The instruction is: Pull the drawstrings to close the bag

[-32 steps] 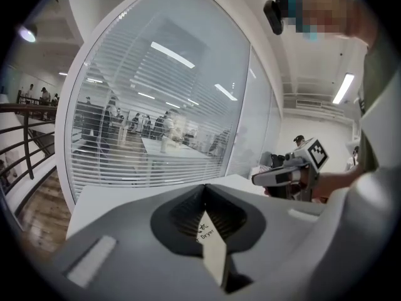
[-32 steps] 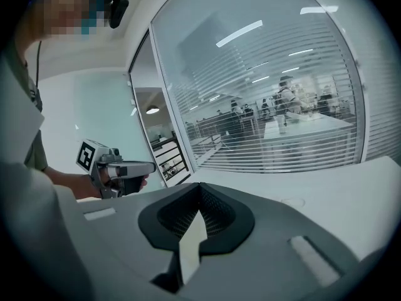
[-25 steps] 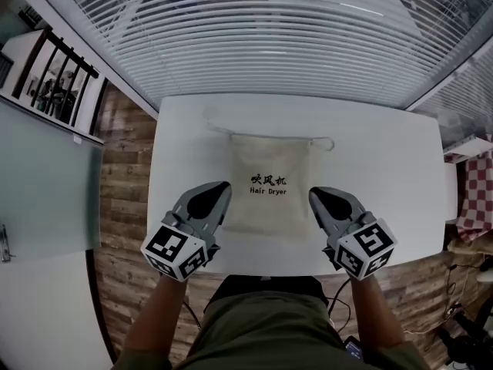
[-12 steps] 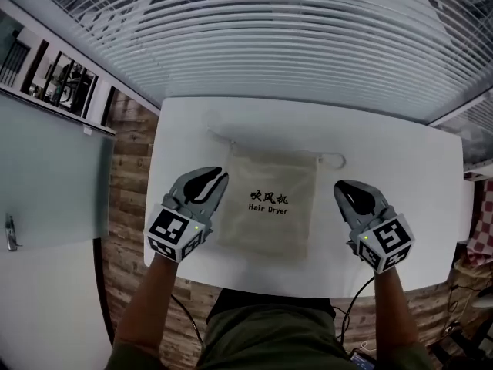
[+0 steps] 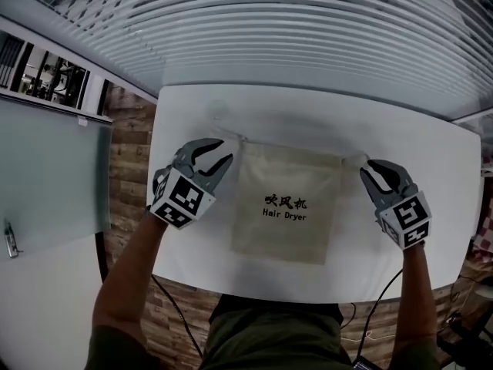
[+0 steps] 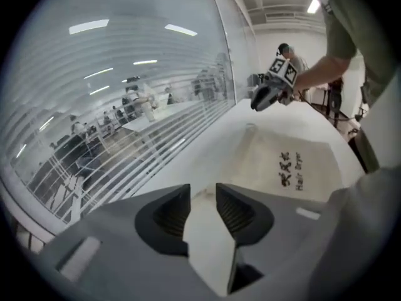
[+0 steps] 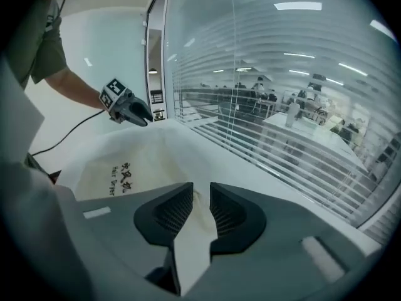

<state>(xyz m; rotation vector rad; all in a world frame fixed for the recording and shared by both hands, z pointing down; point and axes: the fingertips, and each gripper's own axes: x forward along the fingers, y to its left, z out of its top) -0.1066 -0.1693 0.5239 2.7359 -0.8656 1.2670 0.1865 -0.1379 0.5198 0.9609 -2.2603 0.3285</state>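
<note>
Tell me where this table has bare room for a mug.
Free: the far strip of the white table between the cream cloth drawstring bag and the window blinds. Crowded: the bag's top corners, where the left gripper, jaws opening, drawstring between them, and right gripper sit.

A white table (image 5: 323, 114) stands against a glass wall hung with horizontal blinds (image 5: 308, 29). A wood plank floor (image 5: 127, 176) shows at its left, beside a frosted glass panel (image 5: 46, 176). Strip lights (image 7: 297, 5) shine overhead.

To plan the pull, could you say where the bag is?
Head view: the bag lies flat, centred on the table, top edge towards the blinds, the right gripper at its upper right corner.
</note>
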